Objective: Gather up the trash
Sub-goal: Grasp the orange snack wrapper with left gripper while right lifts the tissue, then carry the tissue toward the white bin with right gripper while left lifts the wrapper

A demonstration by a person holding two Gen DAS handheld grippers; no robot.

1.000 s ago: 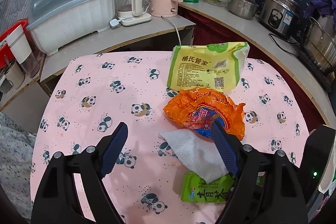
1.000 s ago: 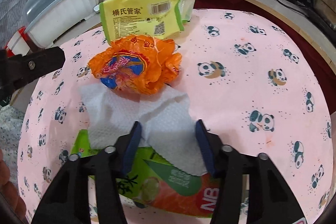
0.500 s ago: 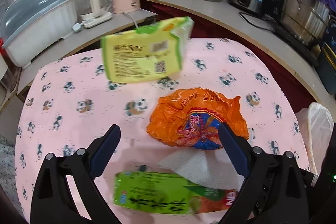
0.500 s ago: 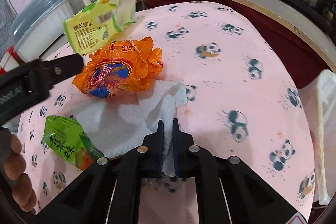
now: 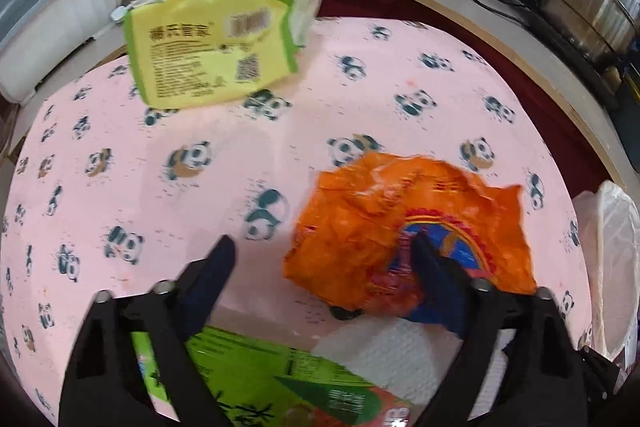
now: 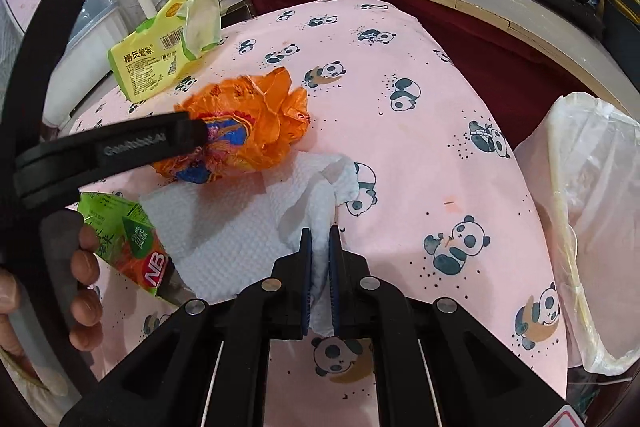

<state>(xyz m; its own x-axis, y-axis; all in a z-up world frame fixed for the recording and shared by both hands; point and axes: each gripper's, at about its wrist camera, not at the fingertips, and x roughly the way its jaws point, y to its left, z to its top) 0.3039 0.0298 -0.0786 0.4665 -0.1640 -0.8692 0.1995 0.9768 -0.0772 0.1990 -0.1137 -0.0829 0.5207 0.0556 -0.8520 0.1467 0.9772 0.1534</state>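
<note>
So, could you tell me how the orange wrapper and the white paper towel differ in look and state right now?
The orange wrapper is glossy, printed and crumpled into a mound; the white paper towel is plain, dimpled and lies mostly flat. The right gripper is shut on a pinched-up fold of the paper towel, while the wrapper lies ungripped between the left gripper's spread fingers, which have just been closing. Both rest on the panda tablecloth, with the wrapper overlapping the towel.

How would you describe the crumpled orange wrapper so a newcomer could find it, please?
On the pink panda-print tablecloth, between the yellow-green tissue pack and the white paper towel, lies the crumpled orange plastic wrapper. It alone is orange, with a blue-and-red emblem.
</note>
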